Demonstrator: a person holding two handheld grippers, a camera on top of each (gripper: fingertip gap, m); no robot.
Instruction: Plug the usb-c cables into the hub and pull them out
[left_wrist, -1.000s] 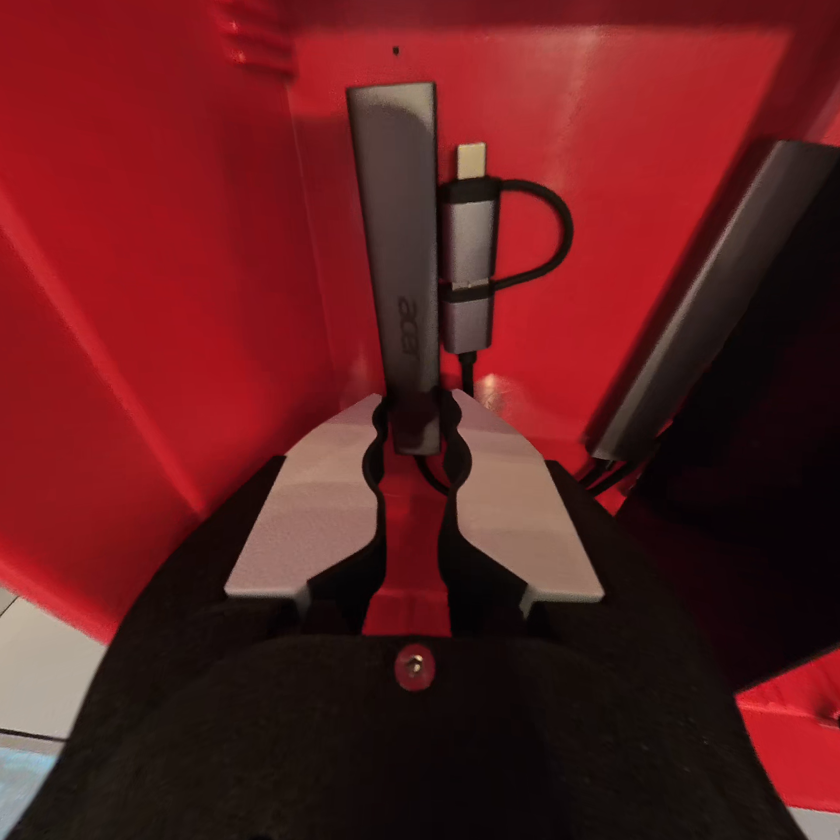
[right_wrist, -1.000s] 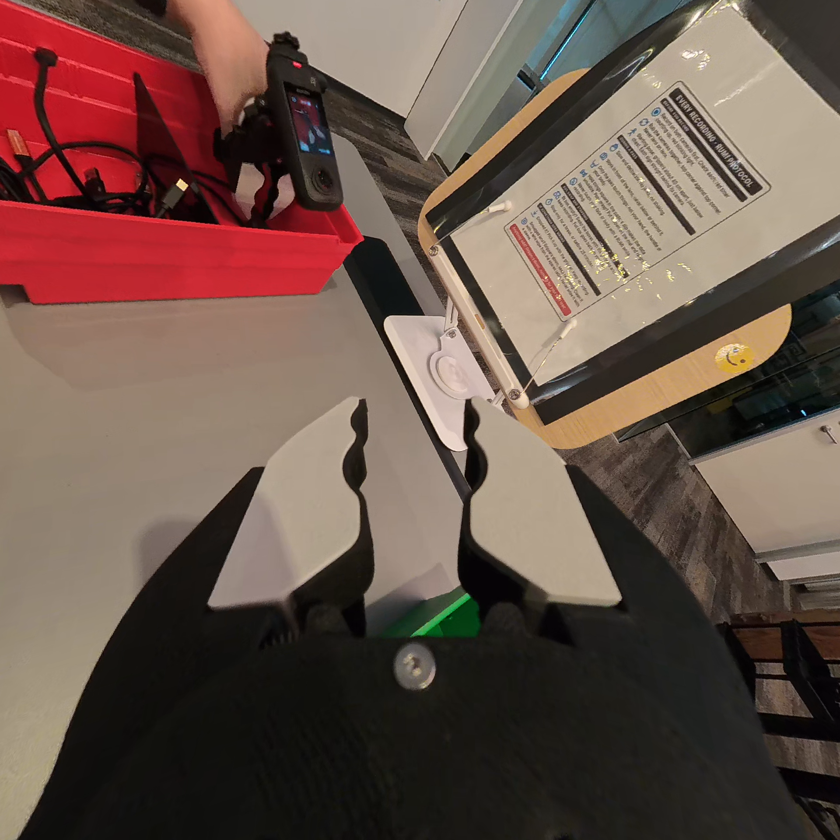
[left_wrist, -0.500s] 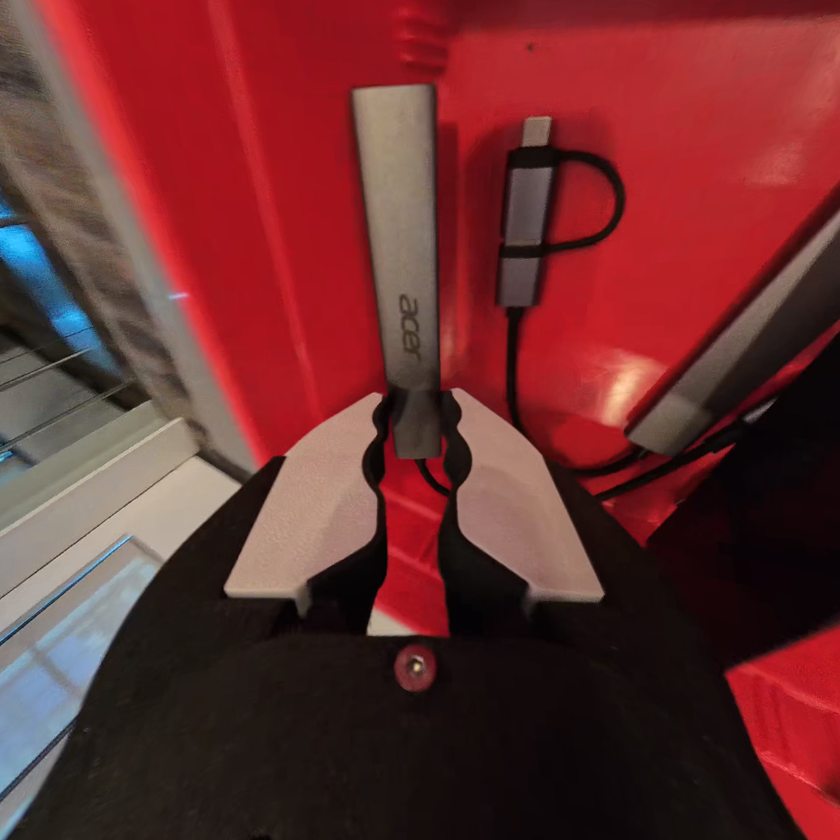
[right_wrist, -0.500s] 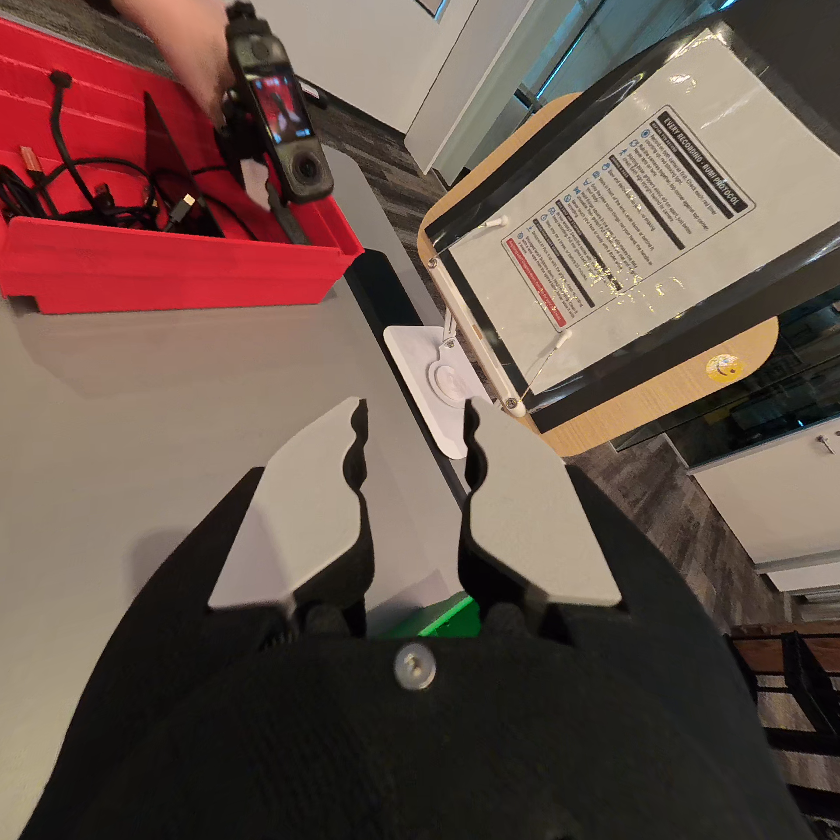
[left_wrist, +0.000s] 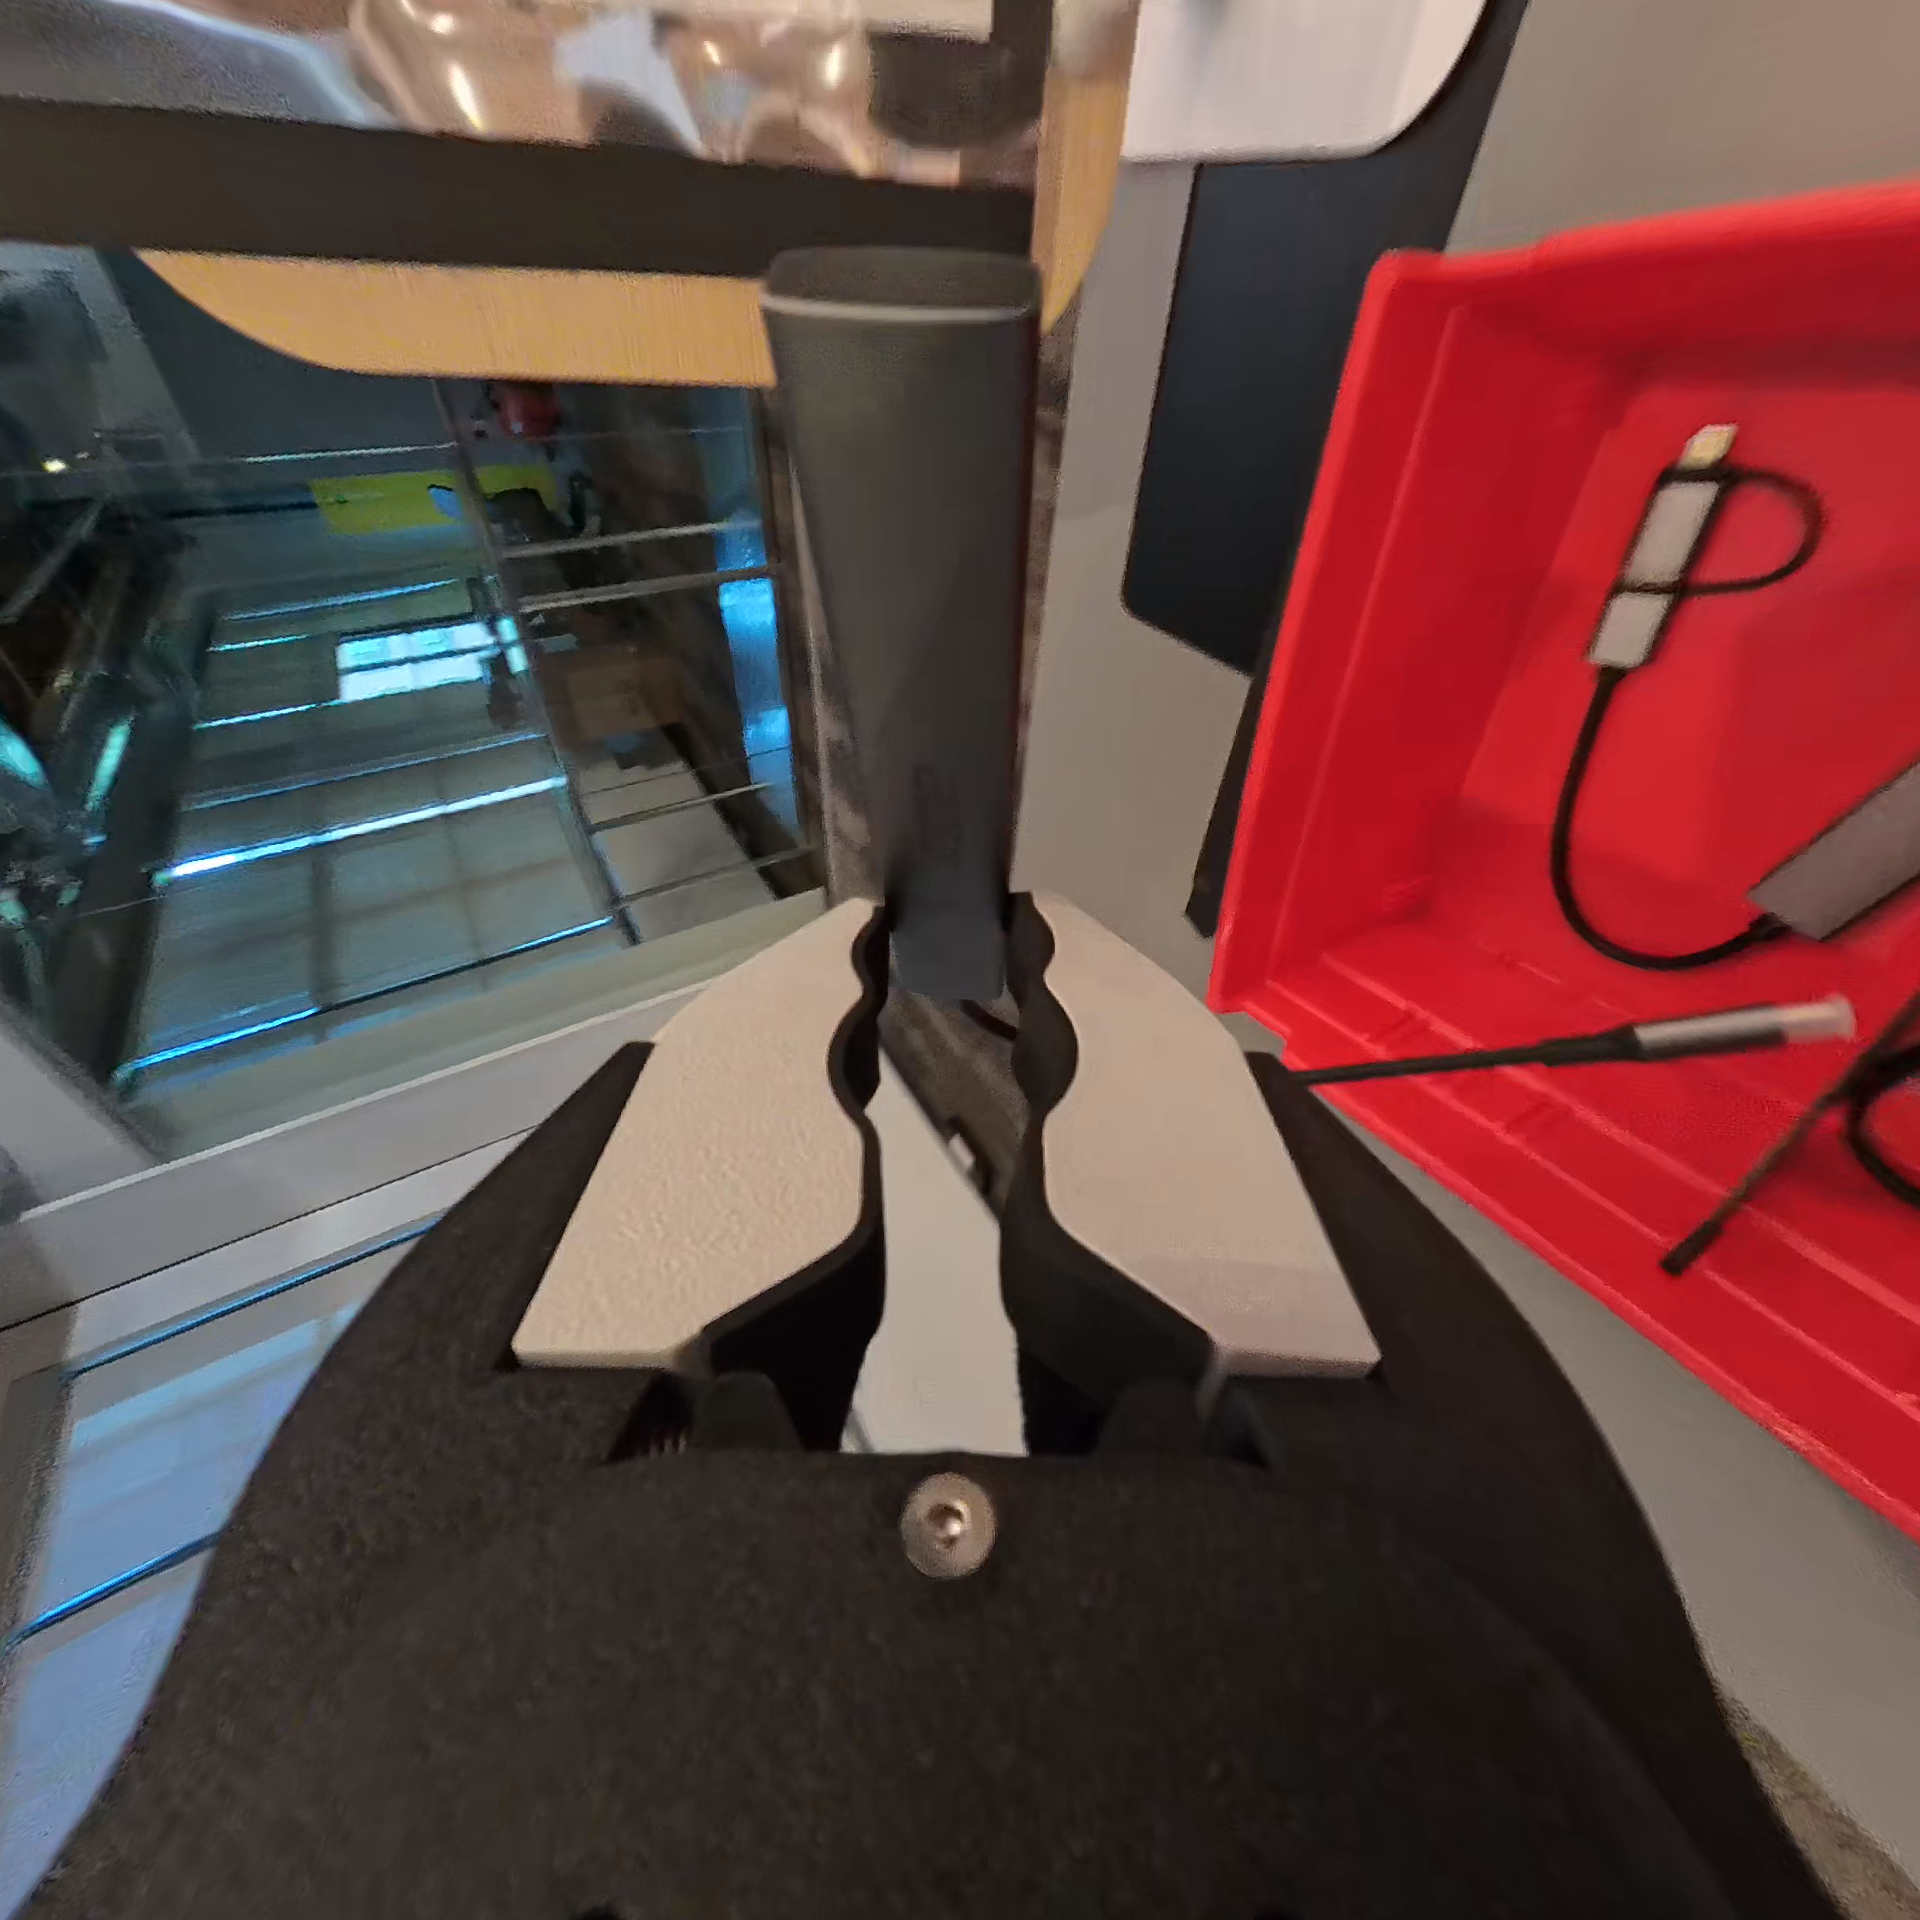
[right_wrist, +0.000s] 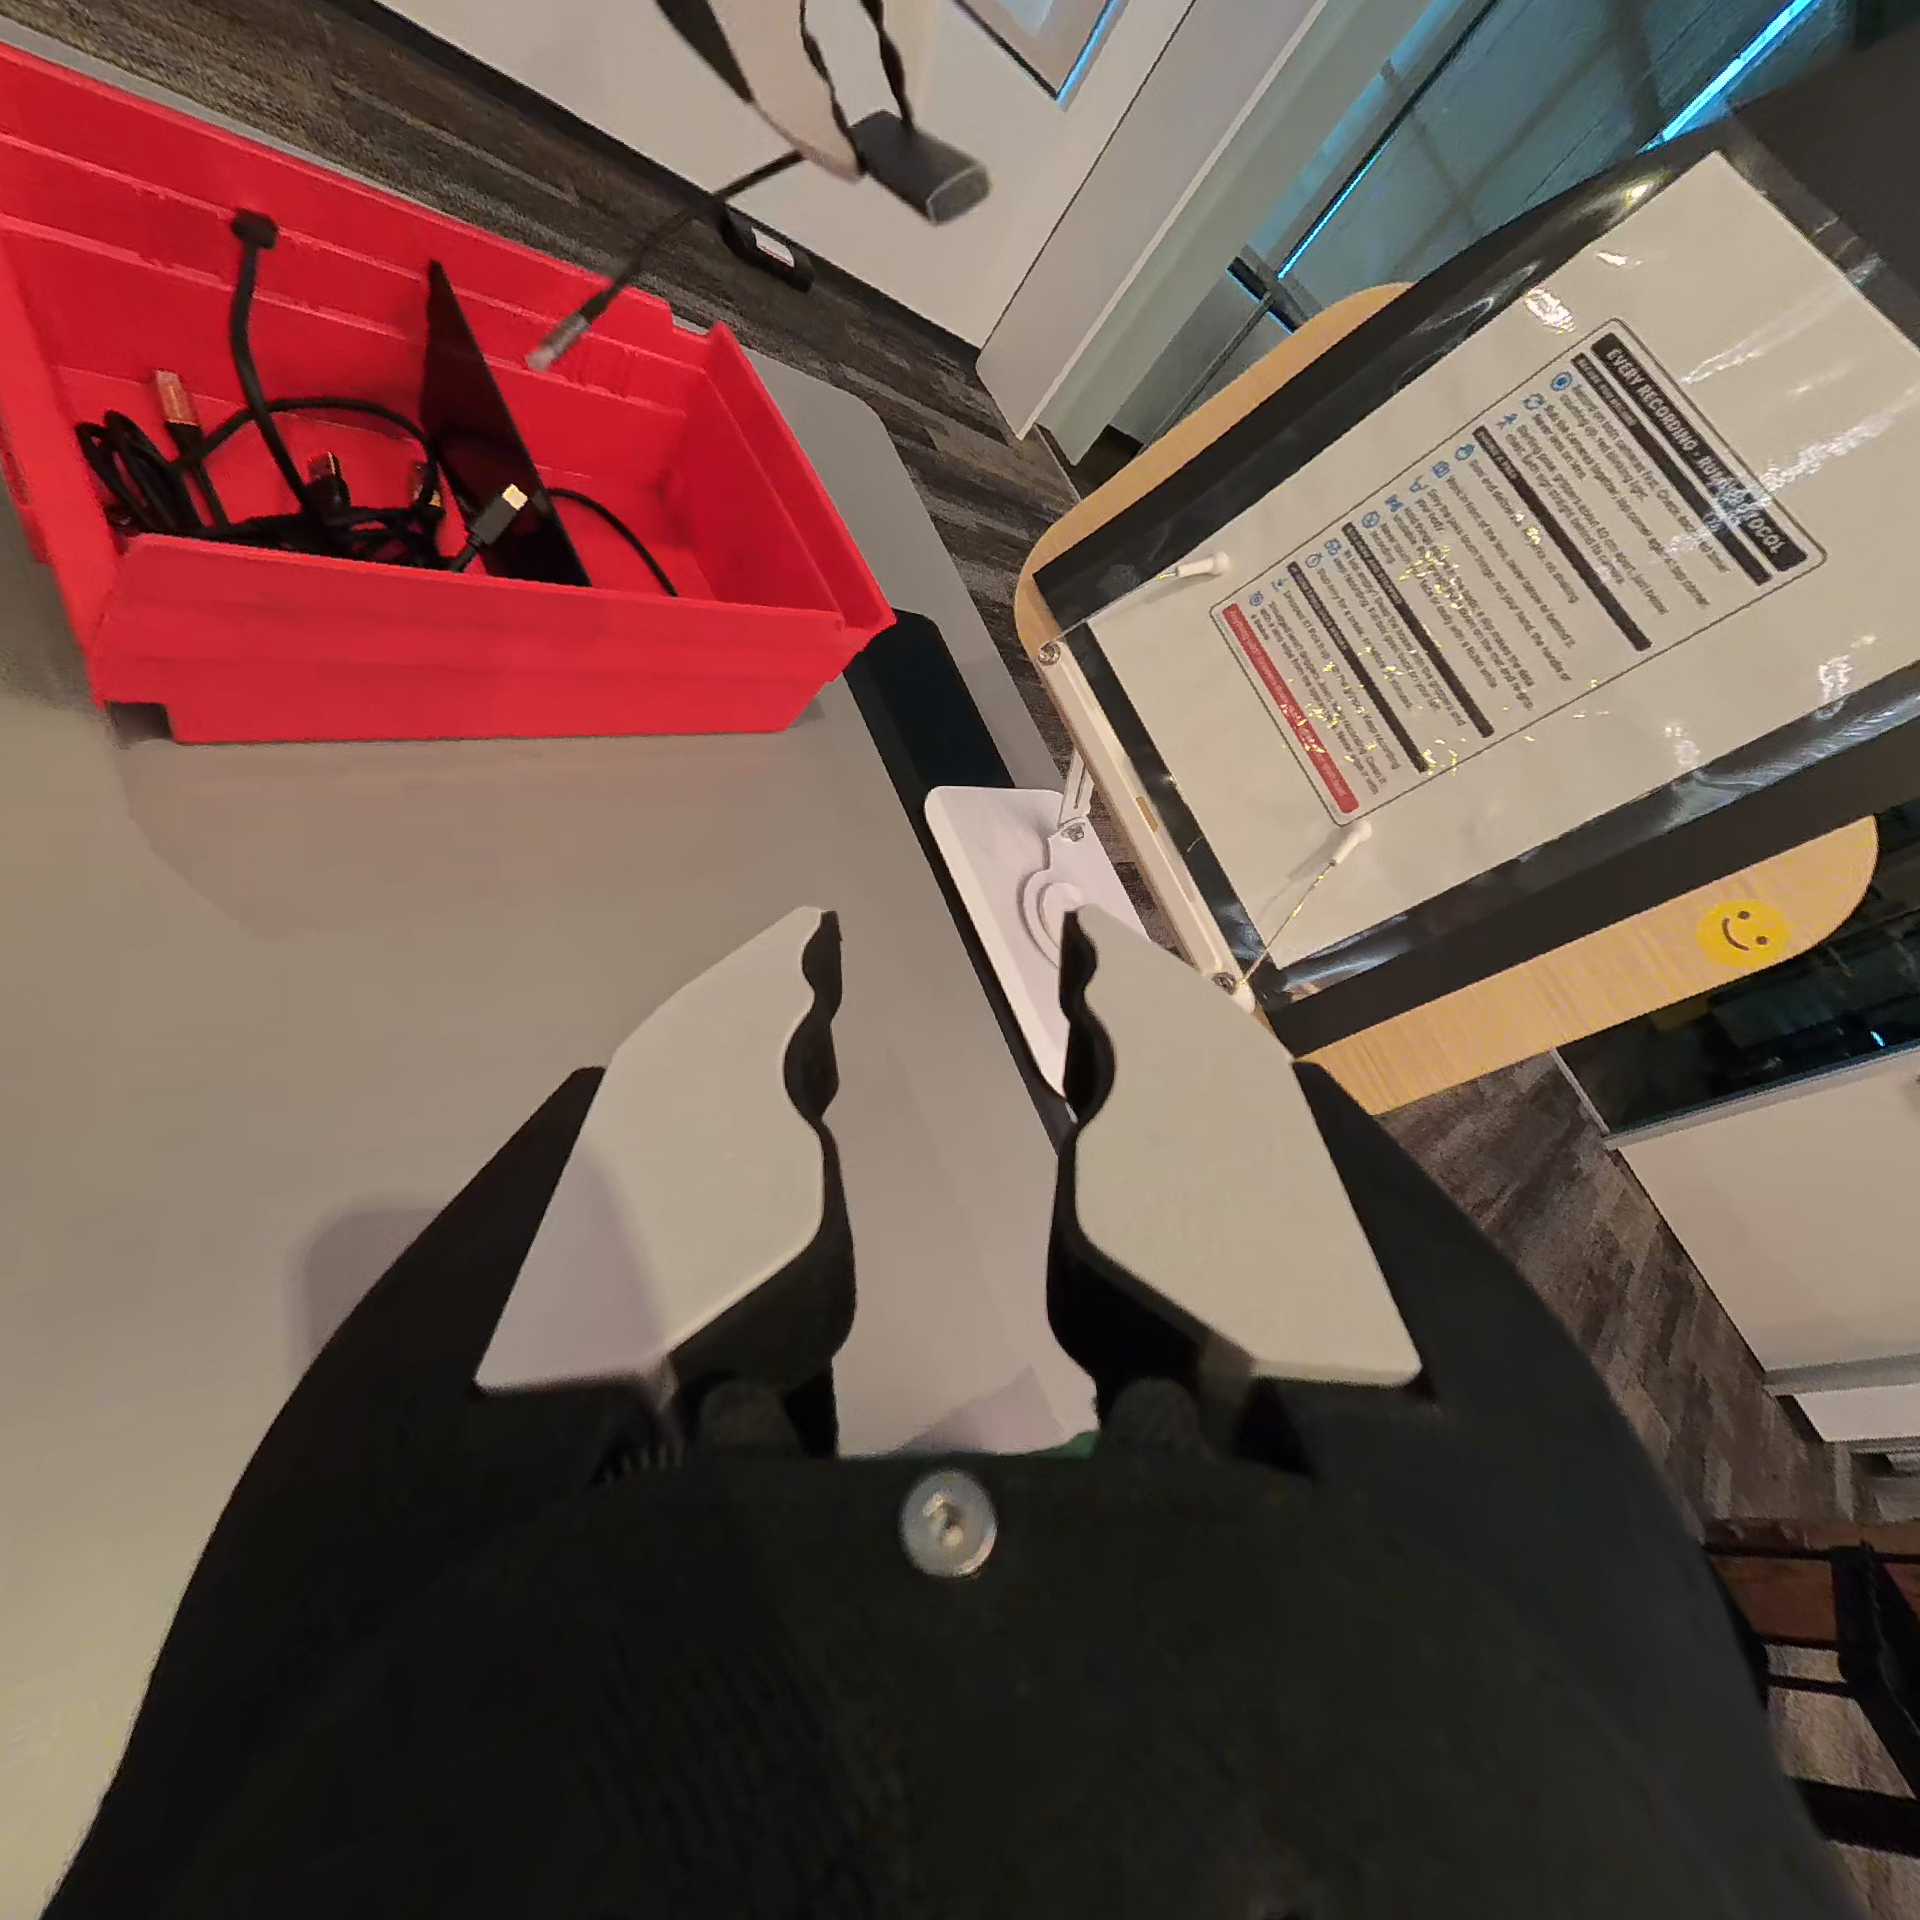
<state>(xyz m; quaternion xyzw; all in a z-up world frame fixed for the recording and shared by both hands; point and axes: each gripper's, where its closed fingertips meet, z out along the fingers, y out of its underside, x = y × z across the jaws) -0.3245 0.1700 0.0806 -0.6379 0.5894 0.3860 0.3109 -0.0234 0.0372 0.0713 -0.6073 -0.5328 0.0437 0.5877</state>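
Observation:
My left gripper (left_wrist: 948, 914) is shut on the cable end of a slim grey hub (left_wrist: 914, 582) and holds it in the air, to the left of the red bin (left_wrist: 1351, 644). The hub (right_wrist: 925, 171) also shows at the top of the right wrist view, high above the bin (right_wrist: 468, 665). Its black cable hangs down and ends in a grey plug (right_wrist: 556, 348). Another grey-plugged cable (left_wrist: 1662, 561) and a second hub (left_wrist: 1849, 873) lie in the bin. My right gripper (right_wrist: 945, 925) is open and empty above the grey table (right_wrist: 416, 935).
A black divider (right_wrist: 488, 457) stands in the bin, with a tangle of black cables (right_wrist: 260, 488) on its left. A white stand base (right_wrist: 987, 852) and a framed sign (right_wrist: 1507, 582) sit at the table's right edge.
My left gripper has lifted the hub out of the red bin and swung it up and away, with its cable trailing. The right gripper has stayed open and nearly still.

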